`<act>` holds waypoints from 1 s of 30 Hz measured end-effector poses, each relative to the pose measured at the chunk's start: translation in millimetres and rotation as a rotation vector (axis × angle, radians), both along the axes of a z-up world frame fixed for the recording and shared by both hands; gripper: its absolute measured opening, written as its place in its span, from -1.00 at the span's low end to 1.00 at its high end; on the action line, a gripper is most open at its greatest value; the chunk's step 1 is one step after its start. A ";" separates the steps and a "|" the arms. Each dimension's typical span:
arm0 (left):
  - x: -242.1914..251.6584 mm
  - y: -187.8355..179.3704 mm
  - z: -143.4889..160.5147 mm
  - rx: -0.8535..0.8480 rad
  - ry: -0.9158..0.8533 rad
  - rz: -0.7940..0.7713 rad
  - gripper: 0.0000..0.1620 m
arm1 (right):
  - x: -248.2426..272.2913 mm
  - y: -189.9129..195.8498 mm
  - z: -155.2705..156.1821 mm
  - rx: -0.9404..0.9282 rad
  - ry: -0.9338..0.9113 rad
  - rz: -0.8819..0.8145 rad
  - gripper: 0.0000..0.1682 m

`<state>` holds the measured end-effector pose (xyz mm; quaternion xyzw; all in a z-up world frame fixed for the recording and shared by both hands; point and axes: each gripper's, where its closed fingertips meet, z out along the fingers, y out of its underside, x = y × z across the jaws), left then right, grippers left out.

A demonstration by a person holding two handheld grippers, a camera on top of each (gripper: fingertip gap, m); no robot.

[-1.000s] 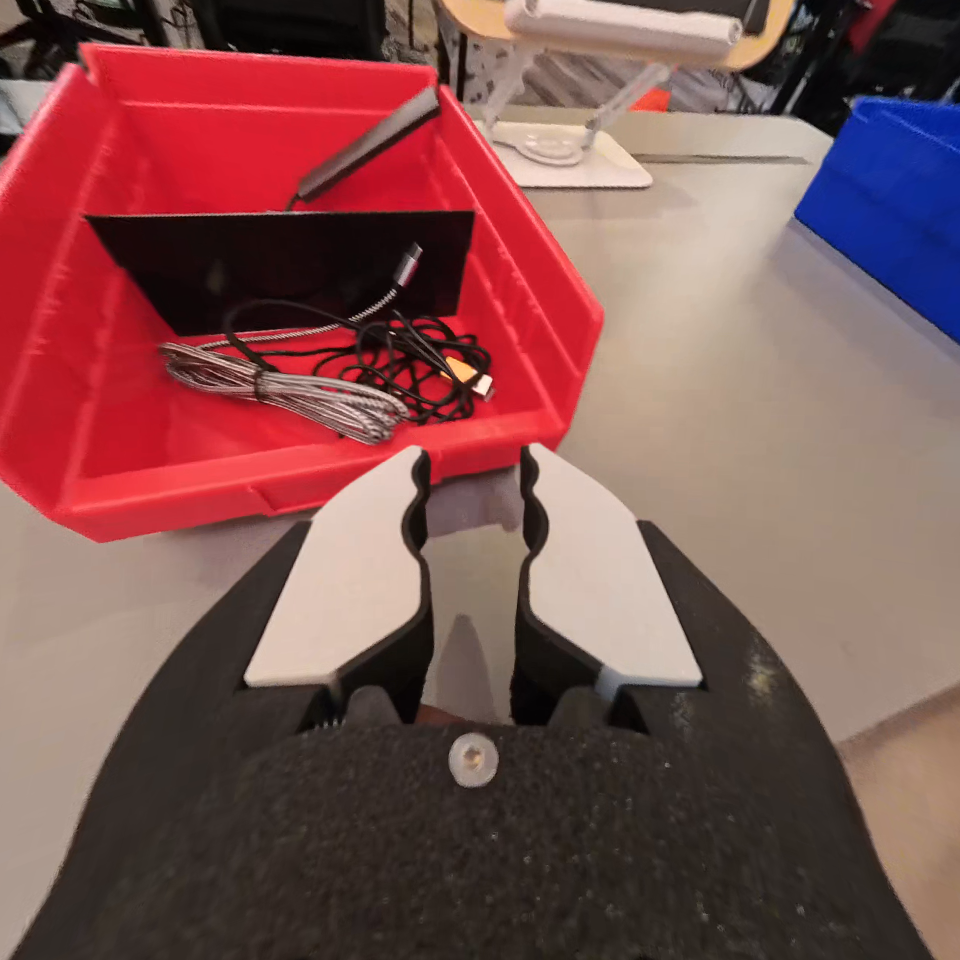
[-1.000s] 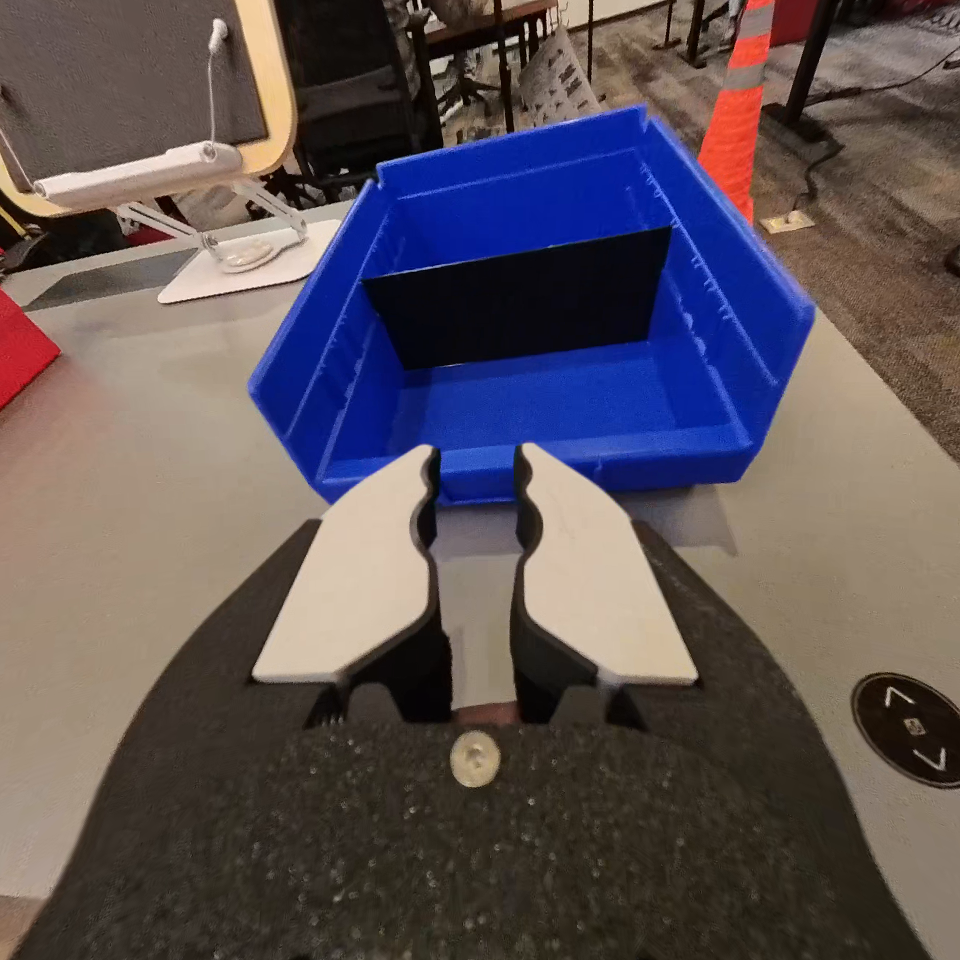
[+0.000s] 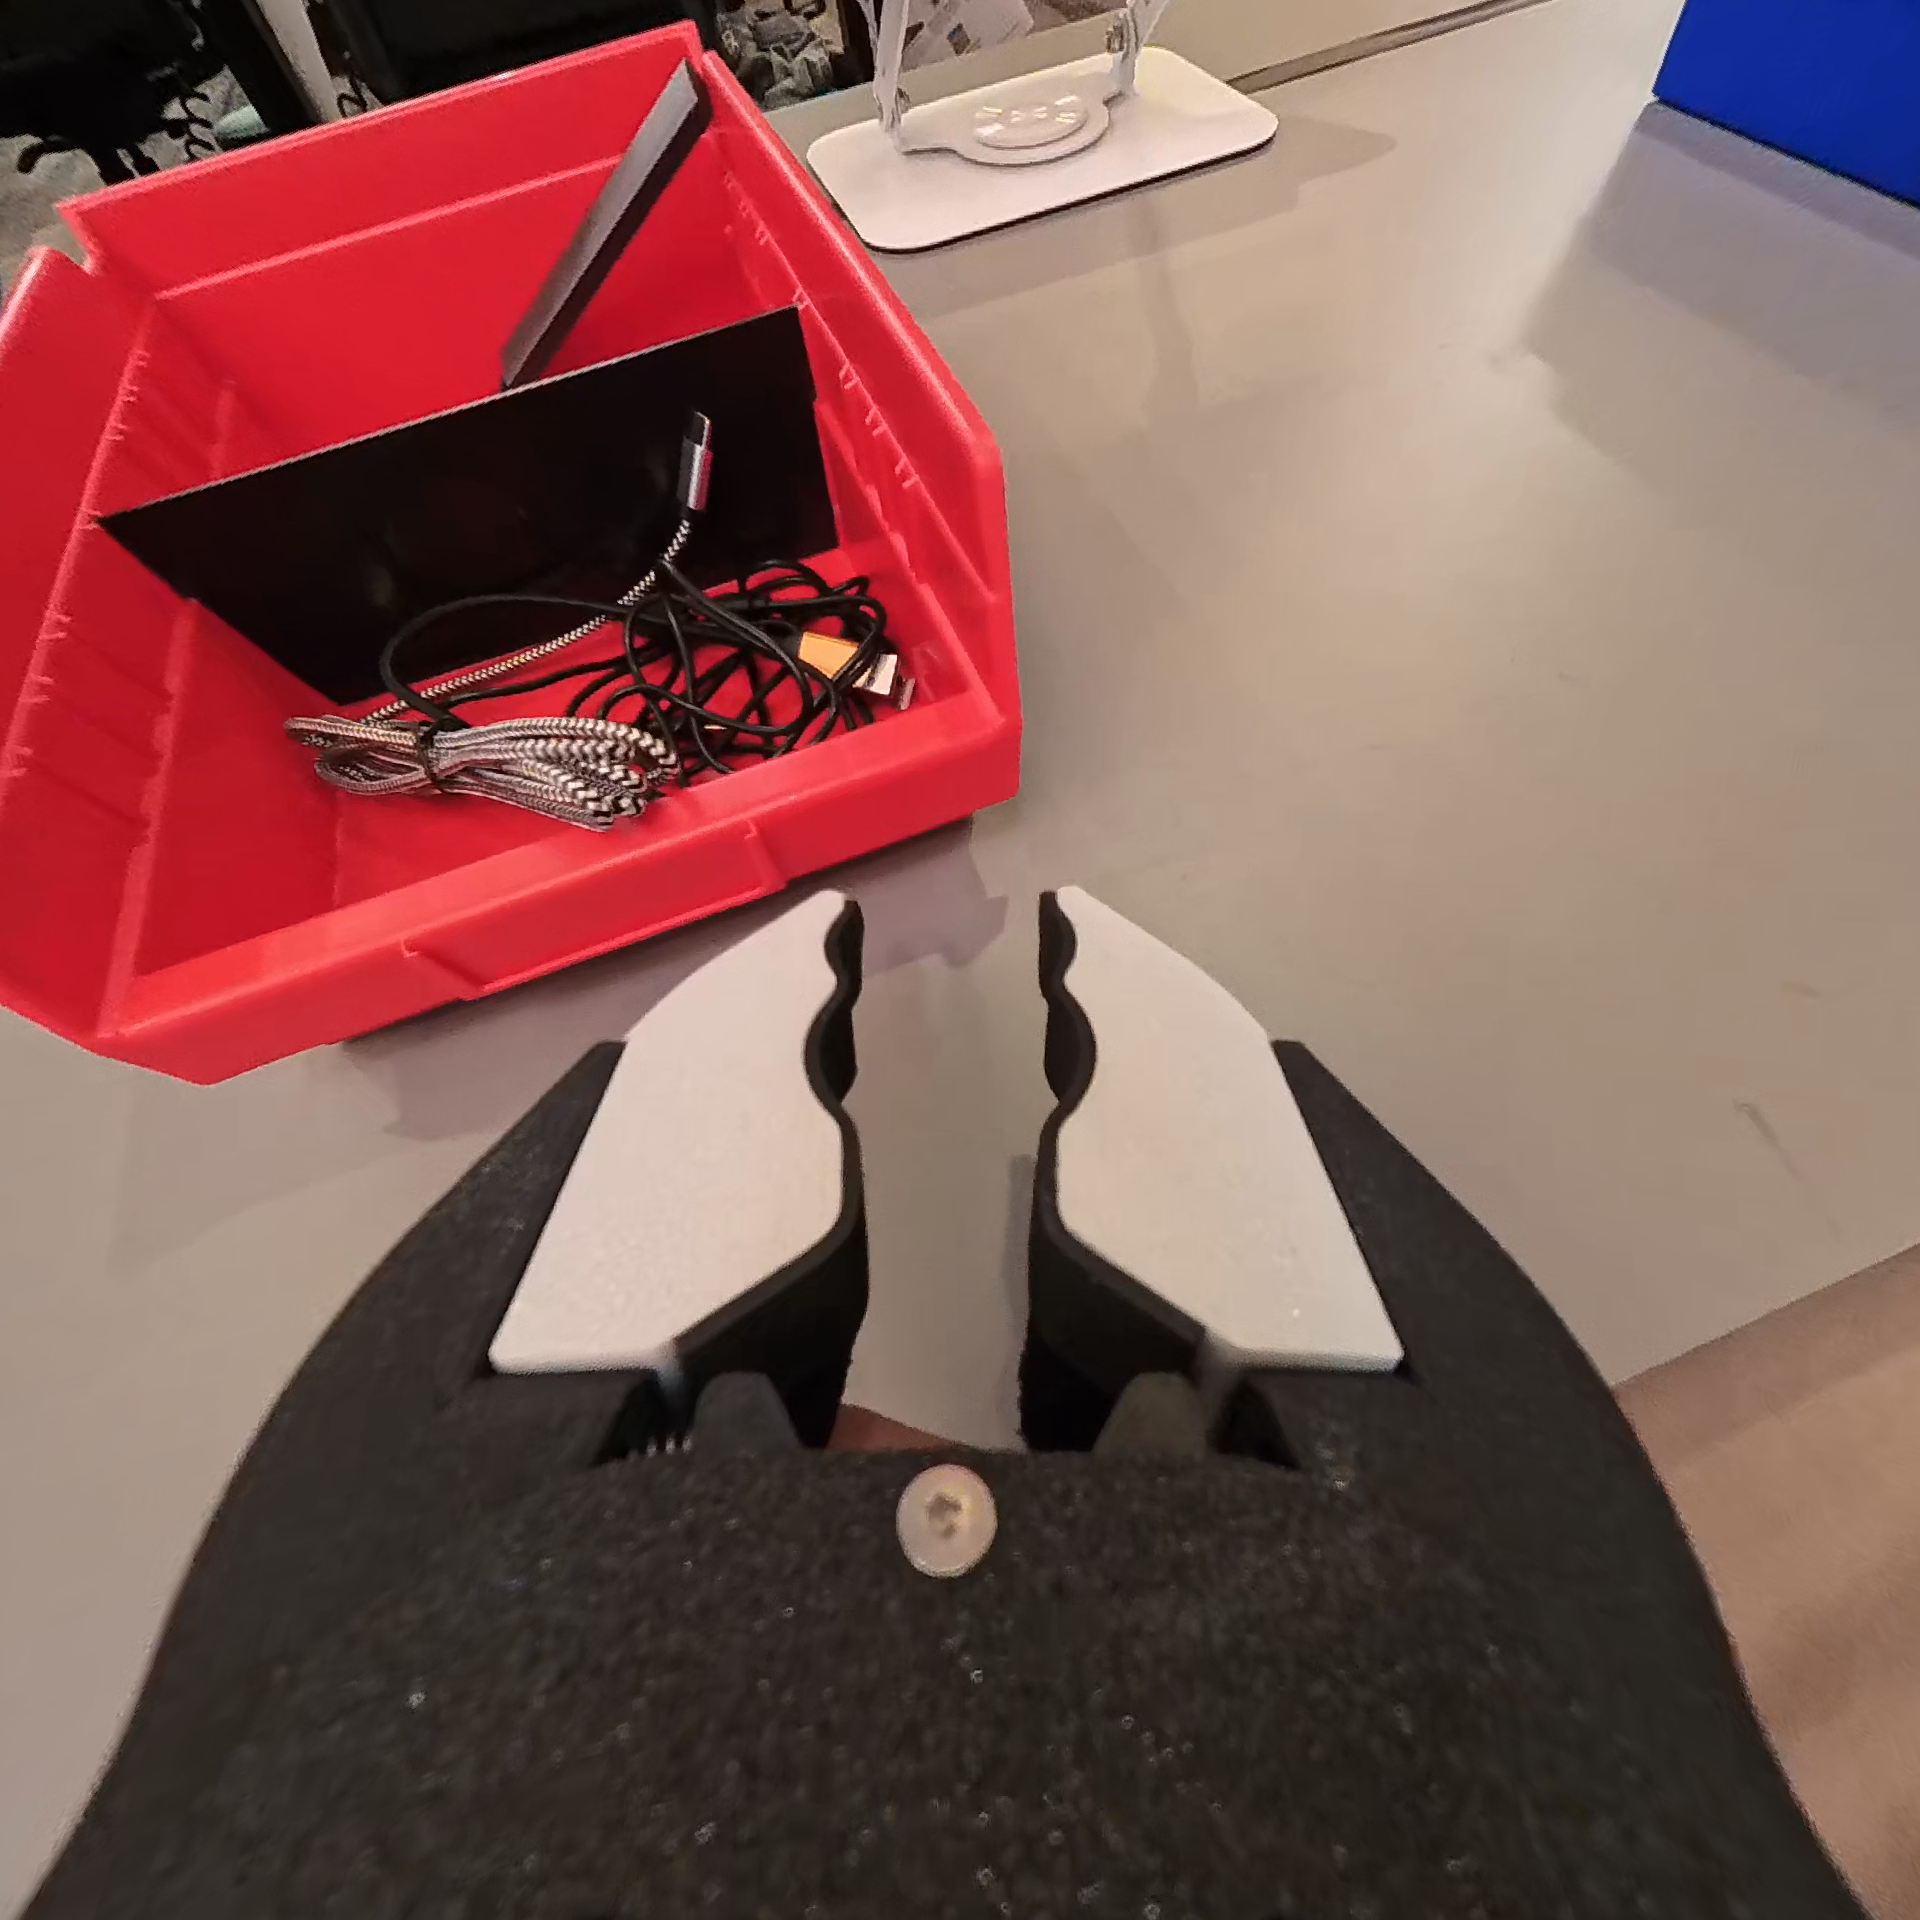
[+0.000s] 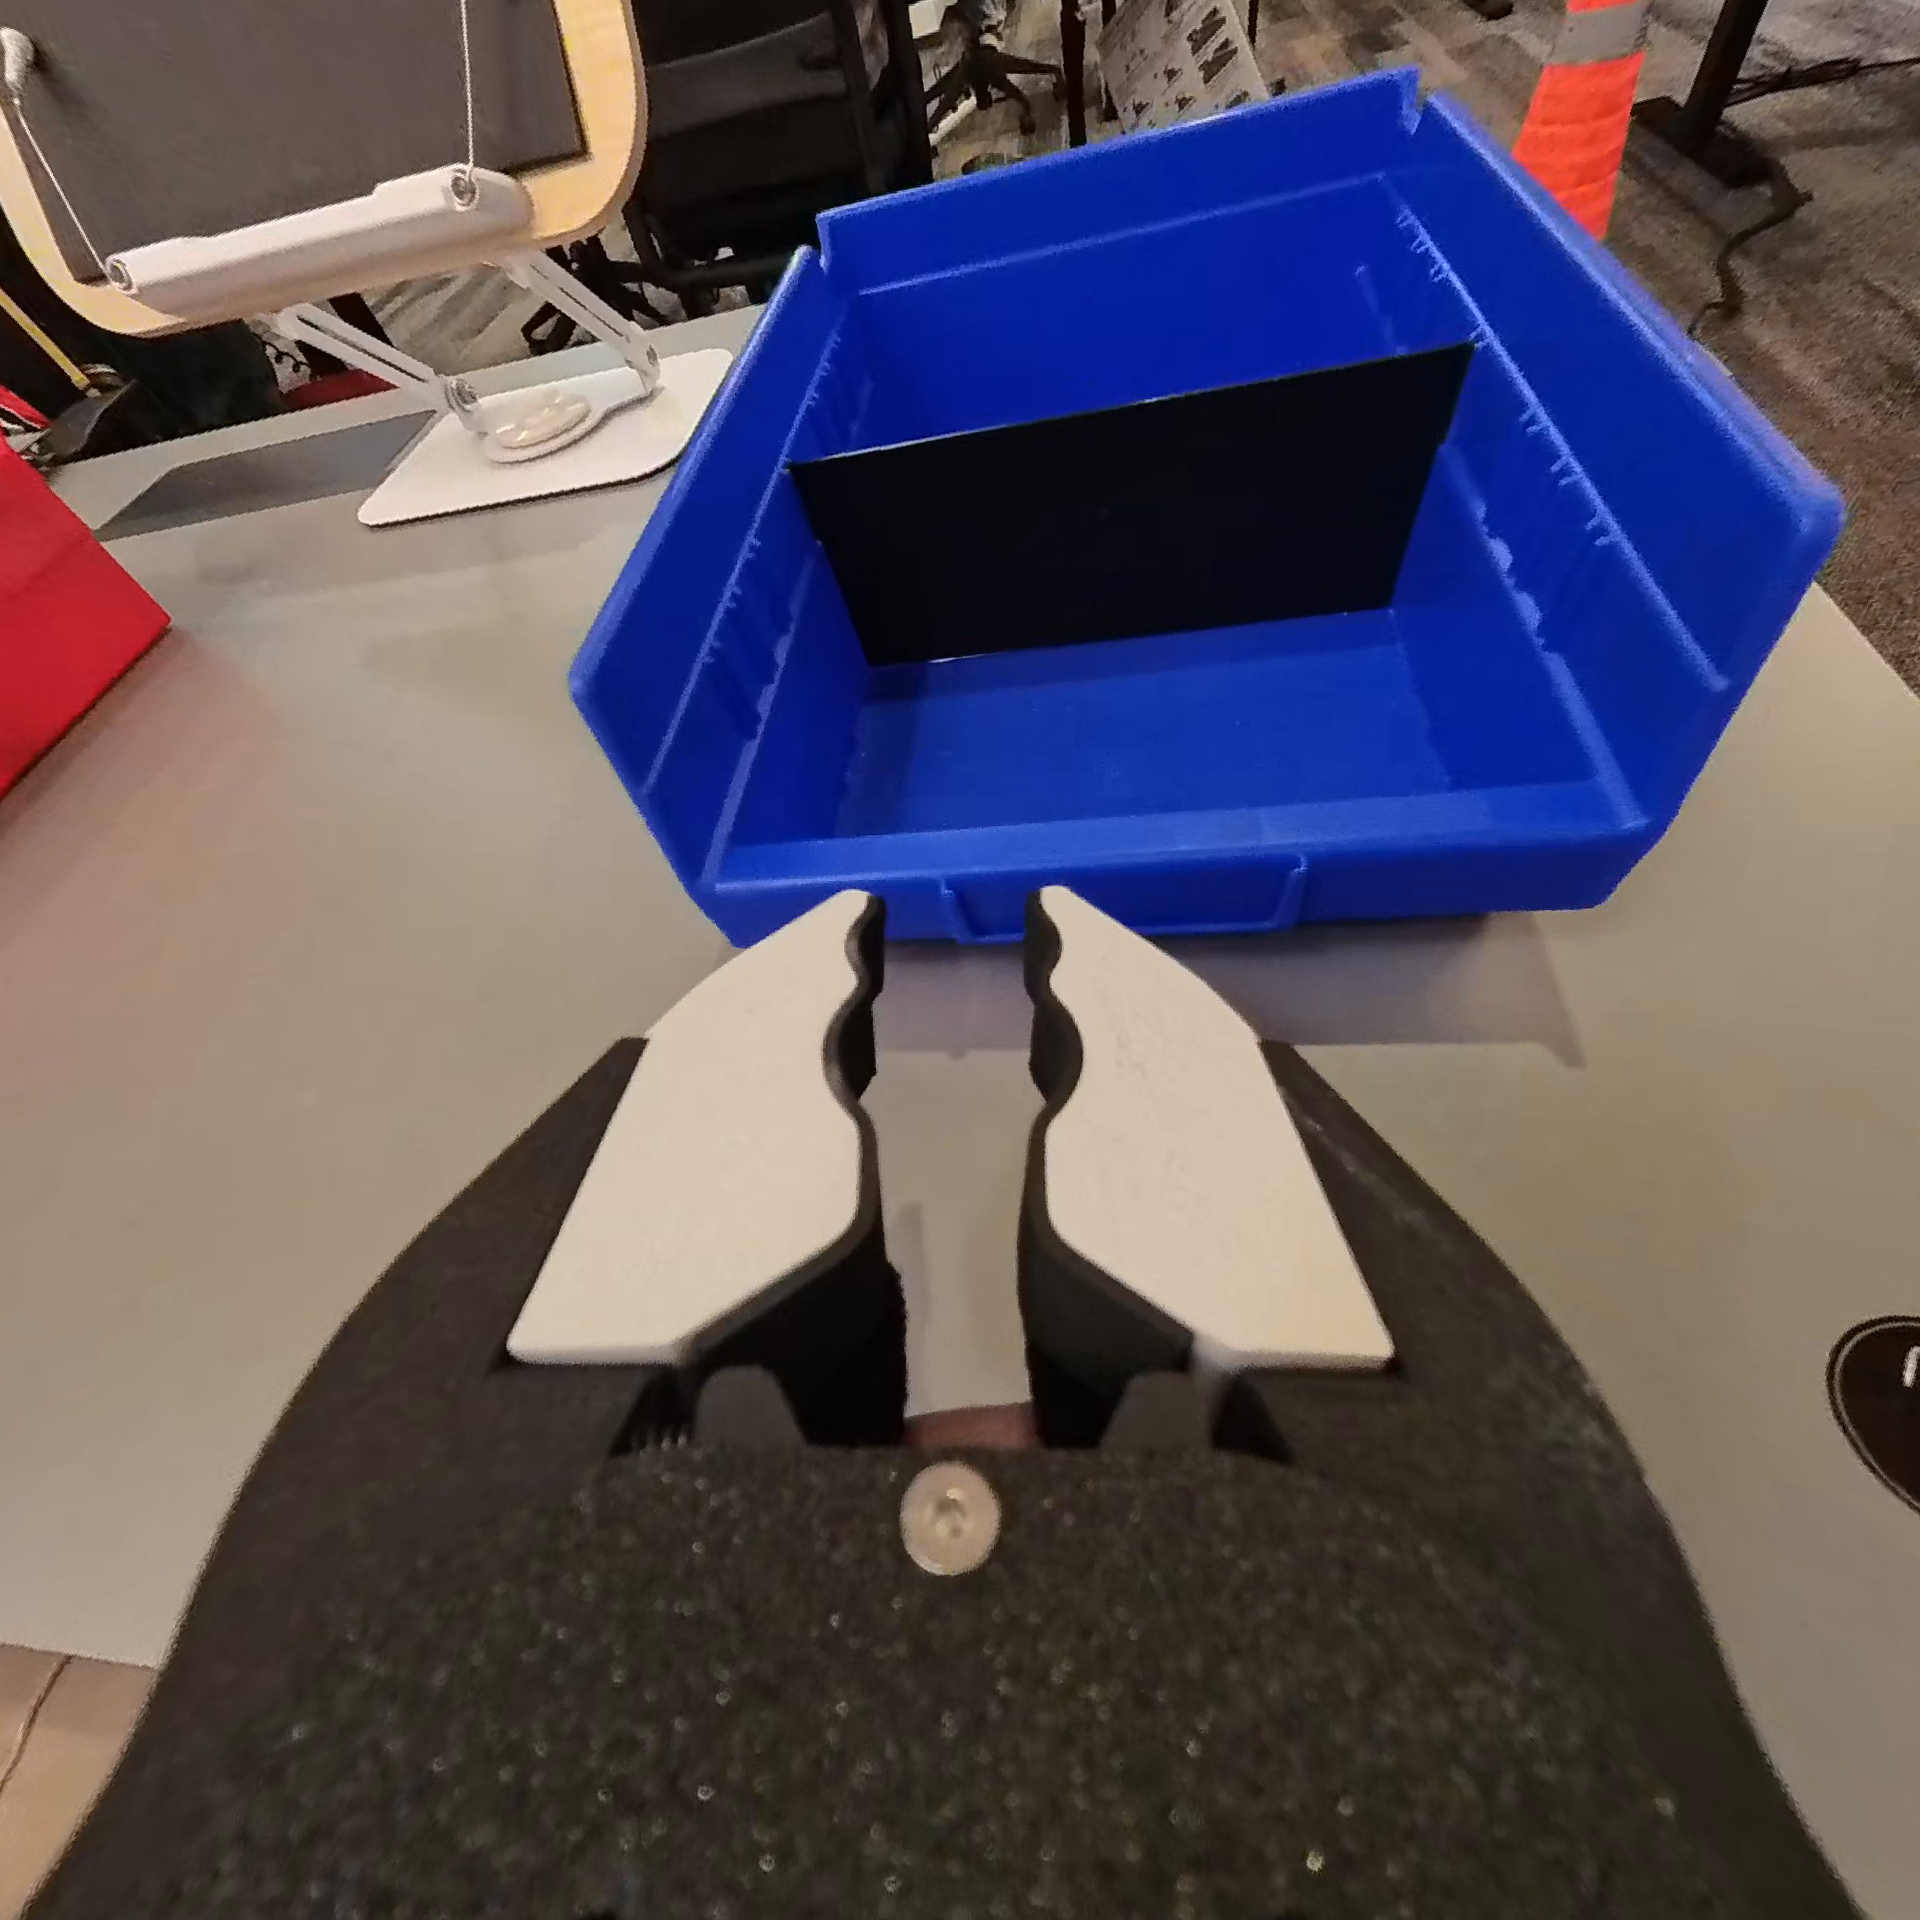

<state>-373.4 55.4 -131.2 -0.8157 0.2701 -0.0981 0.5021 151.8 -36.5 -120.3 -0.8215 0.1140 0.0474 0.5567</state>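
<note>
a: what is sitting near the left gripper (image 3: 951, 914)?
b: it is hovering, jaws parted and empty, just beside a red bin (image 3: 582, 914) holding a braided cable (image 3: 499, 753) and black cables (image 3: 748, 665) before a black divider (image 3: 457, 520).
a: and the right gripper (image 4: 954, 909)?
b: also gaping, empty, facing a blue bin (image 4: 1143, 862) near the grey table (image 4: 312, 831)'s right edge.

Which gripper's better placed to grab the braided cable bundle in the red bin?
Left, probably. The left gripper is open just outside the red bin, where the braided cable bundle lies. The right gripper faces the blue bin.
</note>
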 end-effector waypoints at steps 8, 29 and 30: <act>8.6 -10.4 13.3 -0.082 -0.219 -0.038 -0.45 | -8.5 5.1 1.7 0.011 0.007 0.019 -0.71; -76.0 128.1 -26.0 -0.900 0.052 0.505 -0.25 | -17.0 10.1 -2.2 0.013 0.108 0.066 -0.71; -77.2 125.5 -31.4 -0.927 0.049 0.509 -0.27 | -17.8 9.7 -2.6 0.011 0.110 0.070 -0.71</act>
